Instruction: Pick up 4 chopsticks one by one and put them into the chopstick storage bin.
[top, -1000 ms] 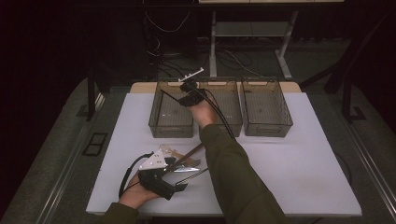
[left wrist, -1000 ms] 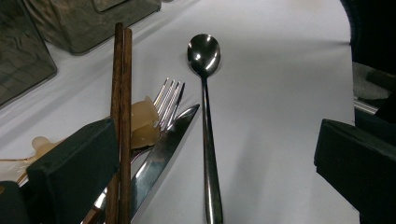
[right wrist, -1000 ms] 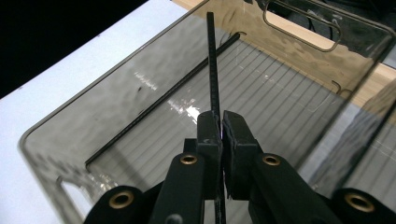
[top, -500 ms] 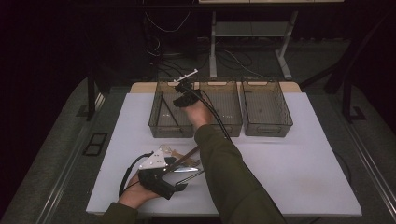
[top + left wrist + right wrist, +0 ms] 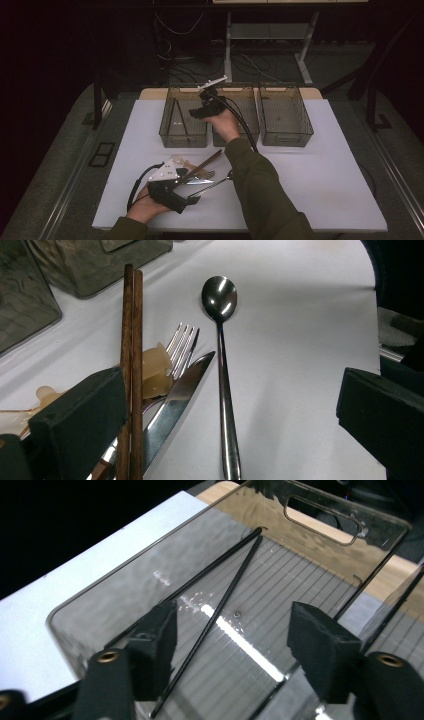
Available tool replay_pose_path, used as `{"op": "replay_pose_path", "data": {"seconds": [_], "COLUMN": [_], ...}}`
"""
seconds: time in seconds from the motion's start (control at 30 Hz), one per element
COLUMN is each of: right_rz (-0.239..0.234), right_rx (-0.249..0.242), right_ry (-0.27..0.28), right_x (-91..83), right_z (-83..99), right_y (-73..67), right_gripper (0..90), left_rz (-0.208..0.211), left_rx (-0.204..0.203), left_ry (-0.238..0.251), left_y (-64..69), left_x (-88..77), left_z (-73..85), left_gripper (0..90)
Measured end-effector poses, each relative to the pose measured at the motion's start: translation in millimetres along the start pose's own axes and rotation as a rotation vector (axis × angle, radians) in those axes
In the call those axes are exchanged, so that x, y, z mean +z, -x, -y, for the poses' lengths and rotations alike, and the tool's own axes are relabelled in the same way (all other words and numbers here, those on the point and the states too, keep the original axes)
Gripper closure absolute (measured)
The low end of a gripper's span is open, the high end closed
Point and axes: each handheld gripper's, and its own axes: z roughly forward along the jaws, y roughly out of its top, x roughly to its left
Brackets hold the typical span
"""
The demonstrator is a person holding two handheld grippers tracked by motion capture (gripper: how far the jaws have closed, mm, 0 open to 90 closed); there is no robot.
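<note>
High view shows the right gripper [image 5: 196, 113] over the far-left bin [image 5: 182, 141], jaws just opened and empty — two black chopsticks [image 5: 215, 615] lie inside. Near the front edge, the left gripper [image 5: 192, 199] waits open by the spoon [image 5: 222, 365], fork [image 5: 182, 347], knife [image 5: 175, 402] and brown chopsticks [image 5: 131, 360] — all unsorted.

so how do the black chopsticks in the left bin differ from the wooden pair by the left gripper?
The black chopsticks lie inside the left bin, splayed into a V; the wooden chopsticks lie on the white table, side by side and parallel. The black pair lies alone there; the wooden pair rests among a fork, knife and spoon. Neither pair is gripped.
</note>
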Motion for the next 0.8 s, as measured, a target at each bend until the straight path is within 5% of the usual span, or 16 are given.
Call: {"op": "replay_pose_path", "data": {"seconds": [0.33, 0.8], "right_rz": [-0.053, -0.025], "right_rx": [-0.044, -0.121], "right_ry": [0.048, 0.063], "right_x": [-40.5, -82.5], "right_z": [23.9, 60.6], "right_y": [8.1, 12.9], "right_gripper": [26.1, 2.9], "left_rz": [-0.003, 0.000], "left_rx": [-0.007, -0.014], "left_ry": [0.008, 0.007], "left_y": [1.0, 1.4], "left_x": [1.4, 1.5], "left_z": [0.3, 0.9], "left_gripper": [0.0, 0.0]}}
